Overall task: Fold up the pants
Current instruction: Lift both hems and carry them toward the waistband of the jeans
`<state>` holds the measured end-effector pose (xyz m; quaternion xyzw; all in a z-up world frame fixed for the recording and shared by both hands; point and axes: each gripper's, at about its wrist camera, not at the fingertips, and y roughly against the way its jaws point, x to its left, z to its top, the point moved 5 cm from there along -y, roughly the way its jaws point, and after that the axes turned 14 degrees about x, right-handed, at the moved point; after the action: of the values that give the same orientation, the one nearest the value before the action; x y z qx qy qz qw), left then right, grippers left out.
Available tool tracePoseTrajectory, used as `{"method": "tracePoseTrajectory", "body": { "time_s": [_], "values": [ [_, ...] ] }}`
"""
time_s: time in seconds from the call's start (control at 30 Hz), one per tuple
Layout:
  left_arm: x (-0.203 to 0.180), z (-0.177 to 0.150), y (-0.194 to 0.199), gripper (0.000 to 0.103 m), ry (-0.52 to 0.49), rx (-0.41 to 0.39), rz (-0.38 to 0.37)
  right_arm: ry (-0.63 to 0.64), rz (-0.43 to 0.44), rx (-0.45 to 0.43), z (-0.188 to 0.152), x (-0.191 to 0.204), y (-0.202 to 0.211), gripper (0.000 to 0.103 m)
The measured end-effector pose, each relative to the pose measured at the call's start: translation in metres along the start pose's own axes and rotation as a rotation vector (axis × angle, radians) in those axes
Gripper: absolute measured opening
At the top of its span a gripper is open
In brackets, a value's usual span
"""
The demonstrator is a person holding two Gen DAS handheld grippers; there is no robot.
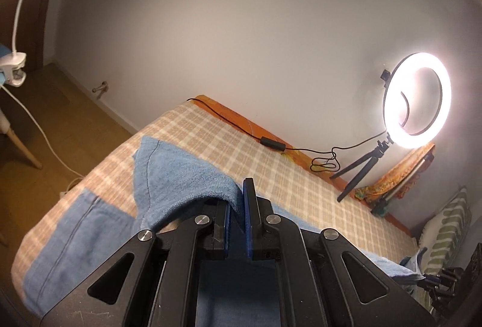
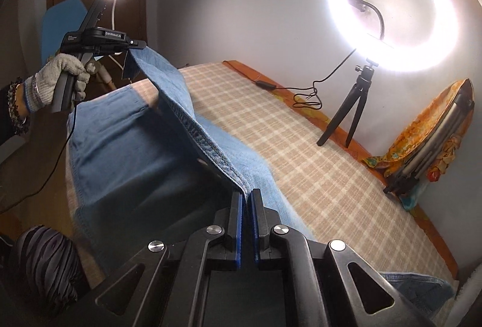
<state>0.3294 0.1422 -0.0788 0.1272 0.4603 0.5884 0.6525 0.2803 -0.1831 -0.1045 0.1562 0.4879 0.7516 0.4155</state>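
Blue denim pants [image 2: 126, 146] lie on the near-left part of the bed [image 2: 316, 170], one edge lifted taut w/ both ends pinched. Right gripper [image 2: 247, 194] is clamped on the near end of that edge, left gripper [image 1: 238, 191] clamped on the far-left end. Ring light [image 2: 388, 10] on tripod stands far right by the wall

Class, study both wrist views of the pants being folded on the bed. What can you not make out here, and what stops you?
- Left wrist view: the pants run under the left gripper, whose body hides their near part.
- Right wrist view: the right gripper hides the hem corner it pinches; fabric beneath the raised hem lies in shadow.
- Both views: the bed's near end is cut off by the frame.
- The ring light's glare washes out its centre.
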Motion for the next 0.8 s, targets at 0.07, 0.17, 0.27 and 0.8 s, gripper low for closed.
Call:
{"method": "tracePoseTrajectory", "body": {
  "time_s": [0.07, 0.17, 0.27, 0.8],
  "values": [
    [0.002, -0.008, 0.007, 0.006, -0.003, -0.003, -0.001, 0.002, 0.005, 0.006, -0.007, 0.009, 0.005, 0.003],
    [0.007, -0.028, 0.017, 0.006, 0.003, -0.003, -0.009, 0.012, 0.002, 0.019, -0.019, 0.02, 0.01, 0.003],
    [0.013, -0.048, 0.025, 0.006, 0.012, -0.004, -0.019, 0.029, -0.004, 0.035, -0.032, 0.034, 0.016, 0.003],
    [0.069, -0.142, 0.026, 0.006, 0.169, 0.006, -0.068, 0.054, 0.05, 0.124, -0.093, 0.085, 0.005, 0.003]
  ]
}}
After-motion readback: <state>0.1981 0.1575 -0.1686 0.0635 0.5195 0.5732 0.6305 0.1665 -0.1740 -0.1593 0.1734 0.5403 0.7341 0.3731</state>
